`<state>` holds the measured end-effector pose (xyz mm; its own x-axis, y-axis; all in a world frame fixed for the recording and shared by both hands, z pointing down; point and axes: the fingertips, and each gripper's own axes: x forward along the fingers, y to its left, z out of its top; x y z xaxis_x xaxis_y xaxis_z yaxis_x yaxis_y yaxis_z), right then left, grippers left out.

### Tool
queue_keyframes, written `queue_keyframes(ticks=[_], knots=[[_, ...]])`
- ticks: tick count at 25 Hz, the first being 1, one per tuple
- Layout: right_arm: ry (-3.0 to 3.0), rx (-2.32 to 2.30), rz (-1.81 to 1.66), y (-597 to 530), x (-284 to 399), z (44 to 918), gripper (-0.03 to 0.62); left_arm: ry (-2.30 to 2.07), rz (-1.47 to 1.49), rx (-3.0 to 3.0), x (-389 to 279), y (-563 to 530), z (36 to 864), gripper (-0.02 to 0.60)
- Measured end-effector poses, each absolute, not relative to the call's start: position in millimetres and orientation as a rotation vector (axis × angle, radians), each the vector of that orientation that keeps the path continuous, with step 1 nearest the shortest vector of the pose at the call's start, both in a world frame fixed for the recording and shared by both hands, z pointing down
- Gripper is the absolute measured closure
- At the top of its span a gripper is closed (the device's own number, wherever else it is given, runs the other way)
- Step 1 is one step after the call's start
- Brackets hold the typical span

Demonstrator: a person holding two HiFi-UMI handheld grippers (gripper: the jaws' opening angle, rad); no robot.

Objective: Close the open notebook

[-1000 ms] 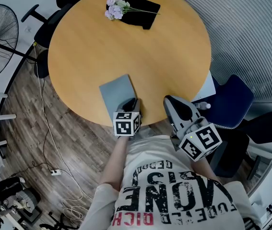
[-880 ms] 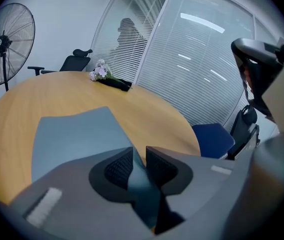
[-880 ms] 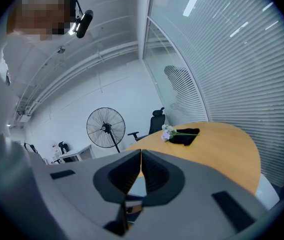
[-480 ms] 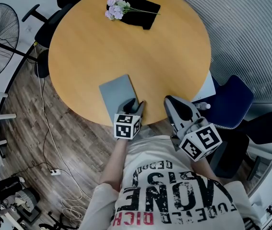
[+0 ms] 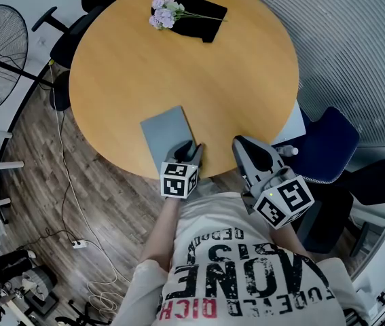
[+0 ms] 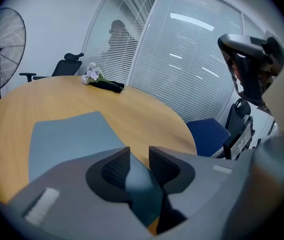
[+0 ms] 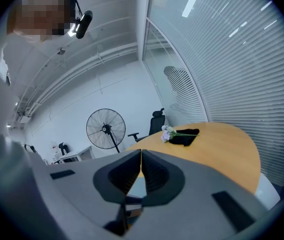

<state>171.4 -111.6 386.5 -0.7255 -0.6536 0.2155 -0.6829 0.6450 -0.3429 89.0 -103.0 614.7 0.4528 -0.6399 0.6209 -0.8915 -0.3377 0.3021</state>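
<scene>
Our left gripper (image 6: 137, 166) jaws, just narrowing, straddle the notebook (image 5: 164, 131) corner without pressing. Pulling away carelessly could snag its cover open. Our right gripper (image 7: 140, 156) jaws sit together, empty.

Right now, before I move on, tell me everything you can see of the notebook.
The notebook is a thin grey-blue rectangle with a plain matt cover. It is closed and lies flat on the round wooden table, near the person's edge, slightly askew. The left gripper is over its near right corner; its jaws, which have just been closing a little, stand apart with that corner in the gap, pads not pressing. Nothing else lies on it.
</scene>
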Motion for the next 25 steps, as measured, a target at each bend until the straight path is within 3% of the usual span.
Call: queue_keyframes(ticks=[14, 25], knots=[[-2.772, 1.148, 0.627, -116, 166, 388, 0.582, -1.335, 0.515, 2.019, 73, -110, 618, 0.57], [-2.763, 1.149, 0.612, -114, 163, 389, 0.582, -1.389, 0.468, 2.014, 72, -109, 614, 0.571]])
